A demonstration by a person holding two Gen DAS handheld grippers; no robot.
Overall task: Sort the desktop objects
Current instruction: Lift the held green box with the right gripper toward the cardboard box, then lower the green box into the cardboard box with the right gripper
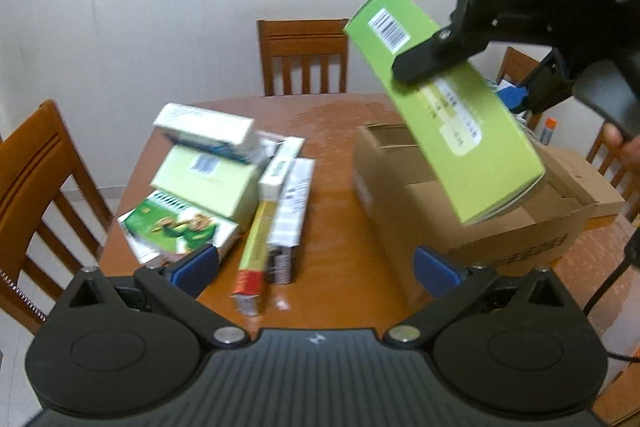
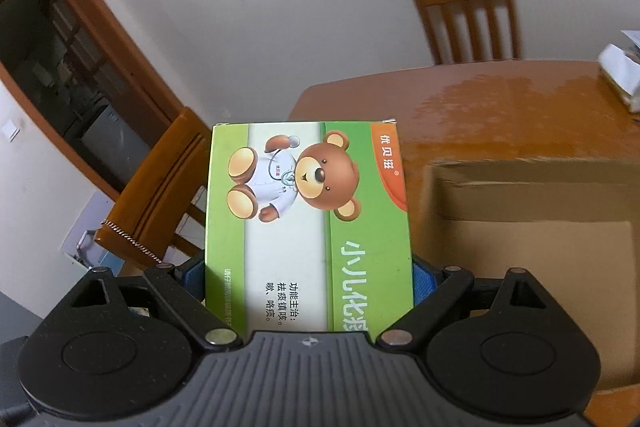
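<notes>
My right gripper (image 2: 309, 279) is shut on a green medicine box with a cartoon bear (image 2: 308, 219). In the left wrist view the same green box (image 1: 444, 103) hangs tilted in the air above the open cardboard box (image 1: 472, 223), held by the right gripper (image 1: 460, 67). My left gripper (image 1: 316, 267) is open and empty, low over the wooden table (image 1: 332, 227). A pile of several medicine boxes (image 1: 208, 183) lies on the table's left part, ahead and left of my left gripper.
Wooden chairs stand around the table: one at the far side (image 1: 304, 57), one at the left (image 1: 40, 179). The cardboard box also shows in the right wrist view (image 2: 532, 235), with a white item (image 2: 622, 75) at the table's far right. A doorway (image 2: 68, 83) is left.
</notes>
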